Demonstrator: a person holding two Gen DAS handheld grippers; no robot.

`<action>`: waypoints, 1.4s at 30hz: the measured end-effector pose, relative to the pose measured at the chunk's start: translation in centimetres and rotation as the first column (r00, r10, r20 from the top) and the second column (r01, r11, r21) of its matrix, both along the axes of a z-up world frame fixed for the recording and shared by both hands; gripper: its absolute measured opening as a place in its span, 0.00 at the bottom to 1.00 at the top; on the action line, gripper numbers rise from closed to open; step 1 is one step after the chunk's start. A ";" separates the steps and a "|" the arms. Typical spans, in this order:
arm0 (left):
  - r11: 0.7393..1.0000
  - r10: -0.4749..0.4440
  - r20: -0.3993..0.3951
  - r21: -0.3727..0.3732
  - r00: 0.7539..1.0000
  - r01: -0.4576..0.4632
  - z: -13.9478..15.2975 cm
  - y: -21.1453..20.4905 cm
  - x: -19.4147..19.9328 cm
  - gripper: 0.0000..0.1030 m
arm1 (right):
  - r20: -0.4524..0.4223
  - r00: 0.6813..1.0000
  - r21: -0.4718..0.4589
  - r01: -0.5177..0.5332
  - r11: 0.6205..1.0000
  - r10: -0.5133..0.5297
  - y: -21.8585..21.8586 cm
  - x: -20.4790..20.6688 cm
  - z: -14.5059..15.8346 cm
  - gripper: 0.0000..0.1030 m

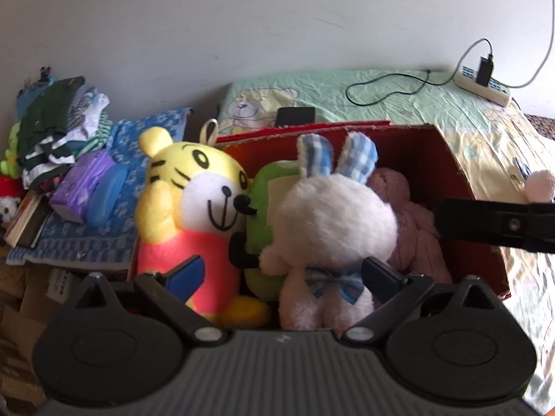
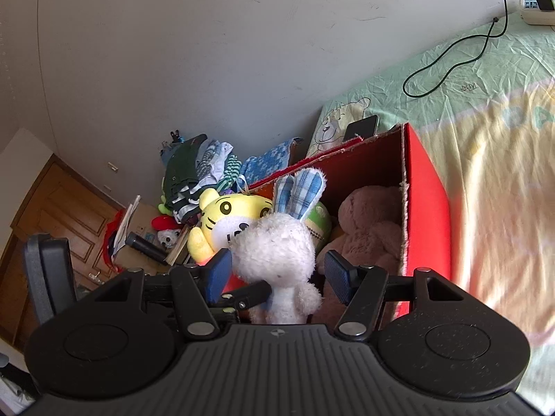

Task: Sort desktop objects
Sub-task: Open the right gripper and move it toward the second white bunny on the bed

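Fingers of the left gripper stood wide, and we saw nothing pressed between their blue pads; the white rabbit plush sat between and beyond them without contact. Fingers of the right gripper stood moderately apart on either side of the same rabbit. Its left pad lay just beside the fur and its right pad stood clear of it, so we recorded no grip.

We noted the rabbit upright at the near end of the red cardboard box, its blue checked ears up. To its left stood the yellow tiger plush, a green plush wedged between the two. A pink plush lay in the box to the rabbit's right. We saw one finger of the right gripper reaching over the box's right wall.

We logged the box resting on a bed with a green and yellow sheet; a black cable and a power strip lay at the far side. Folded clothes were piled far left.
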State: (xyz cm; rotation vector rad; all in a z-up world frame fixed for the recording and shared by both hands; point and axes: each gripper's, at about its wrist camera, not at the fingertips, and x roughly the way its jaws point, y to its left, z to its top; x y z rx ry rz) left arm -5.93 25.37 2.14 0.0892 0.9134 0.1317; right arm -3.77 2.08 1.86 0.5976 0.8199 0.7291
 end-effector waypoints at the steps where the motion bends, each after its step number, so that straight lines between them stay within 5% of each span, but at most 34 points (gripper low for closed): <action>1: 1.000 0.016 0.008 0.009 1.000 -0.016 0.4 -0.2 -0.2 0.95 | 0.001 1.000 0.004 -0.004 1.000 0.004 -0.5 -0.1 0.1 0.61; 9: 0.994 0.068 0.072 0.084 0.995 -0.074 3.0 -4.3 -0.6 0.96 | 0.007 1.000 0.034 -0.010 0.999 0.009 -5.4 -0.5 0.2 0.61; 17: 0.996 0.025 0.084 0.082 0.996 -0.032 3.7 -10.1 -0.2 0.96 | -0.024 0.999 0.036 0.035 0.999 -0.034 -10.7 -0.5 -0.8 0.61; 30: 0.985 -0.165 0.021 0.054 0.986 0.164 1.5 -20.5 2.7 0.96 | -0.075 0.981 0.016 0.178 0.984 -0.177 -19.1 -1.0 -2.7 0.61; 38: 0.946 -0.321 -0.051 0.019 0.946 0.323 -1.6 -27.1 4.3 0.96 | -0.138 0.939 -0.043 0.313 0.949 -0.316 -25.2 -1.7 -4.9 0.61; 42: 0.929 -0.370 -0.110 -0.080 0.923 0.362 -4.1 -29.1 6.0 0.96 | -0.160 0.910 -0.068 0.375 0.924 -0.381 -28.0 -1.6 -5.5 0.61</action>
